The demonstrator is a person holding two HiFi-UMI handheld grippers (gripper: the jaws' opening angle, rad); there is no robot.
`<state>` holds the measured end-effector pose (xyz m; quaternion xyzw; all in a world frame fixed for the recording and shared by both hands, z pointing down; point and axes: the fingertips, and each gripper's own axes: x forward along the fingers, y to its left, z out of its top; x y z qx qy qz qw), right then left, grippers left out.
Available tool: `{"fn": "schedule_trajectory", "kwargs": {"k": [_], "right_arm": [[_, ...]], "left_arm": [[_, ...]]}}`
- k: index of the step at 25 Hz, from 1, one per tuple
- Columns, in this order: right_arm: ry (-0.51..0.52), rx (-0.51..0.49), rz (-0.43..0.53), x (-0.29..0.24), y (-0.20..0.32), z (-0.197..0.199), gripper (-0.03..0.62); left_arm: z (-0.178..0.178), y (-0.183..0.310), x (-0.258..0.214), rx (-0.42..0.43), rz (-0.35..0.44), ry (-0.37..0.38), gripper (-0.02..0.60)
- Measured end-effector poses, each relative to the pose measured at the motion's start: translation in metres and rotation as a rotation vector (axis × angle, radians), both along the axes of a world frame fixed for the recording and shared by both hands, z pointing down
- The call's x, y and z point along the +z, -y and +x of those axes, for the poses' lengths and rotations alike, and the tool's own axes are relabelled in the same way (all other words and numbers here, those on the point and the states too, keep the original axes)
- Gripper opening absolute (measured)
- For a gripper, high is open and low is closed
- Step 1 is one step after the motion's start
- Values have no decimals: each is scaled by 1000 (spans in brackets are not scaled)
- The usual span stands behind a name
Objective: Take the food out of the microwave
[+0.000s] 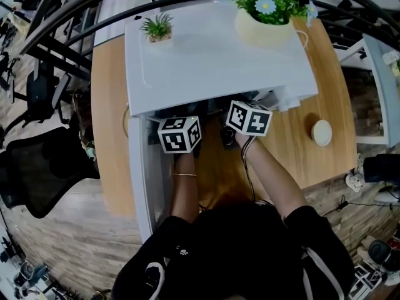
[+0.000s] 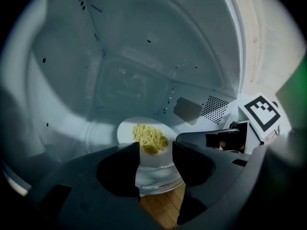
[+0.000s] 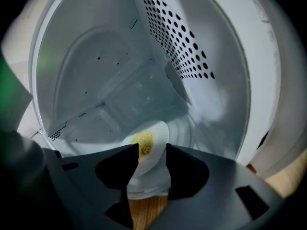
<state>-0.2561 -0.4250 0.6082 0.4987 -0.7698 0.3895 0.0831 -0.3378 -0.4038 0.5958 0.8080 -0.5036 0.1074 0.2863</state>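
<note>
The microwave (image 1: 219, 61) is set on the table (image 1: 109, 105), with its door (image 1: 145, 186) swung out at the left. On its top, a small plant (image 1: 157, 27) is placed at the back left and a flower pot (image 1: 265, 19) at the back right. A round object (image 1: 322, 132) is laid on the table, right of the microwave. Inside the cavity, the plate (image 2: 144, 131) is seated on the turntable (image 2: 158, 178), and the food (image 2: 149, 138) is heaped on the plate. The left gripper (image 2: 156, 159) and right gripper (image 3: 147, 164) are held side by side at the cavity's mouth, and the plate is seen just beyond each pair of jaws. A chair (image 1: 37, 167) is stood off the table's left.
</note>
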Motion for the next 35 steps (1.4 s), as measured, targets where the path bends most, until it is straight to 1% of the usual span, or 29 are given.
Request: {"fn": "schedule_trajectory", "kwargs": {"k": [3, 7, 12, 14, 17, 22, 25, 35], "right_arm": [[-19, -8, 13, 1, -1, 2, 175], [-27, -3, 20, -2, 1, 1, 180], [-71, 31, 4, -2, 5, 3, 187], [-73, 26, 1, -2, 5, 2, 184], [-62, 8, -6, -1, 6, -1, 173], [-47, 9, -15, -1, 4, -1, 173], [-26, 14, -24, -2, 2, 1, 170], [-9, 22, -41, -3, -13, 12, 169]], "left_arm": [[-8, 0, 1, -26, 12, 71, 212], [-28, 7, 2, -99, 5, 88, 250], [-28, 12, 16, -104, -57, 115, 252], [-27, 12, 20, -103, -72, 114, 255], [-26, 12, 20, -100, -74, 113, 255], [-16, 10, 17, -84, -77, 44, 259], [-15, 7, 15, -72, -82, 28, 259], [-3, -14, 15, -47, -89, 26, 259]]}}
